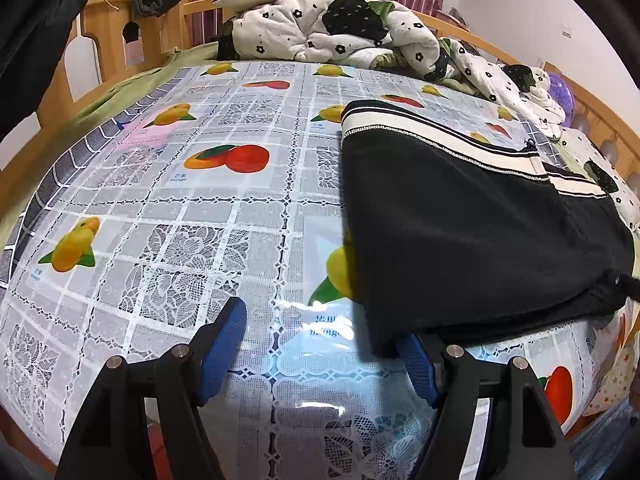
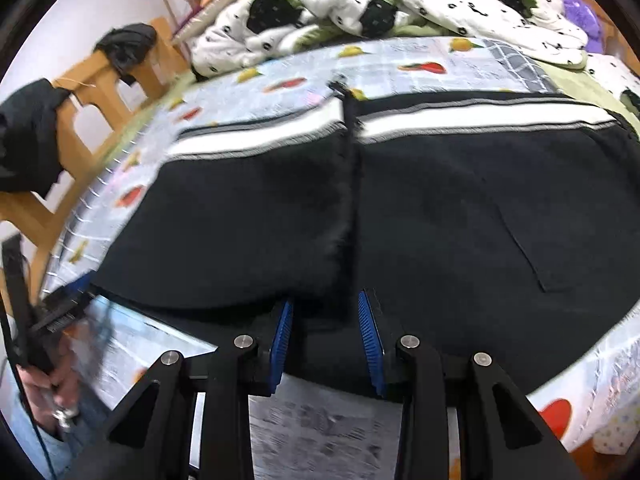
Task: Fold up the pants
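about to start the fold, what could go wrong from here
1. The left gripper is open with only one finger at the corner of the pants; closing may miss the cloth.
2. The glossy tablecloth looks slick, so the pants may slide.
3. The right gripper may pinch only the top layer.

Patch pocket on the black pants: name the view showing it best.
Right wrist view: the patch pocket shows whole on the spread black pants. The left wrist view shows only their folded left edge, no pocket.
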The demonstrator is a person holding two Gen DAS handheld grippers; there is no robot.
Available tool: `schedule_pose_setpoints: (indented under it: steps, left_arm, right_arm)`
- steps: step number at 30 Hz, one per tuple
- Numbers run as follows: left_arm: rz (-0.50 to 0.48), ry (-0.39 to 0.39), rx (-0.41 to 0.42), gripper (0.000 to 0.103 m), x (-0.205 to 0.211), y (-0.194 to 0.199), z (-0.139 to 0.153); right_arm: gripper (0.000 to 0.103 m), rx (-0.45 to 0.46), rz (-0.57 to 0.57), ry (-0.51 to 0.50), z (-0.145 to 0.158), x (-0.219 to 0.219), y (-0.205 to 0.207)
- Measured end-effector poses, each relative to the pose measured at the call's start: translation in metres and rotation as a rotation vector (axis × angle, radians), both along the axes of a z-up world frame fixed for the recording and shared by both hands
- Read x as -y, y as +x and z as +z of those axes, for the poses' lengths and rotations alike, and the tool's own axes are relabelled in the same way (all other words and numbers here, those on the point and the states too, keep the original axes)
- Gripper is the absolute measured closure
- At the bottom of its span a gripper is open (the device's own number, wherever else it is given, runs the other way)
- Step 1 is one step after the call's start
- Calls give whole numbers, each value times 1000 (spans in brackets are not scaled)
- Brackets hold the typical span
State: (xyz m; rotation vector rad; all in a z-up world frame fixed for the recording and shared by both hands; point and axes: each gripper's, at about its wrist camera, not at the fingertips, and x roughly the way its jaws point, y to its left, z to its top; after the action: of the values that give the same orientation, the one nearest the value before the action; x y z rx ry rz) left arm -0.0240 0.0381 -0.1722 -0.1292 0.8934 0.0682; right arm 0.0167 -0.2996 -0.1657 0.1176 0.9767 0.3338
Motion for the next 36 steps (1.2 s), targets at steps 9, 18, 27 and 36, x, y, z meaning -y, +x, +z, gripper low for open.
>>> schedule_pose_setpoints:
  steps: [9,18,27,36]
  left_arm:
    - [-15,25,12,31,2,-3,-2]
    - [-47,63,15,24,12,-6,-4]
    - [-92,59,25,26,5,-43,32]
    - [-98,9,40,26,25,11,41]
  right_arm:
    - [86,-5,-1,-125,-17,-33,21]
    - [88,-15,-84,-50,-11,7,8]
    - [82,97,-74,-186,34,25,-25]
    - [80,49,-44,-123,24,-3,11]
